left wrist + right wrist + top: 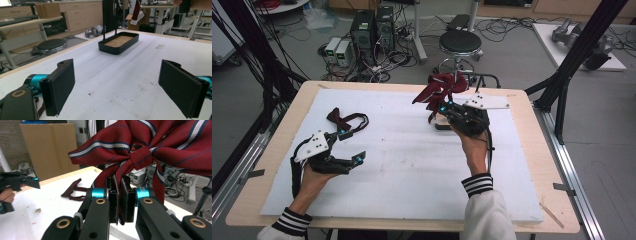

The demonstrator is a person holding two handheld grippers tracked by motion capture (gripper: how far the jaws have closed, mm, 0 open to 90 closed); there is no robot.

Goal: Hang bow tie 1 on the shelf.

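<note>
Right gripper (pixel 119 206) pinching red striped bow (pixel 140 155) by its tails, lifted off tabletop (pixel 412 160). Soft, light, floppy cloth; best held at knot, just above pads. Left gripper (pixel 125 85) spread wide, holding nothing, strap (pixel 347 121) beside it.

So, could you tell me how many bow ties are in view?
2: a red striped bow tie held up by the right gripper, and a dark one on the table near the left gripper.
</note>
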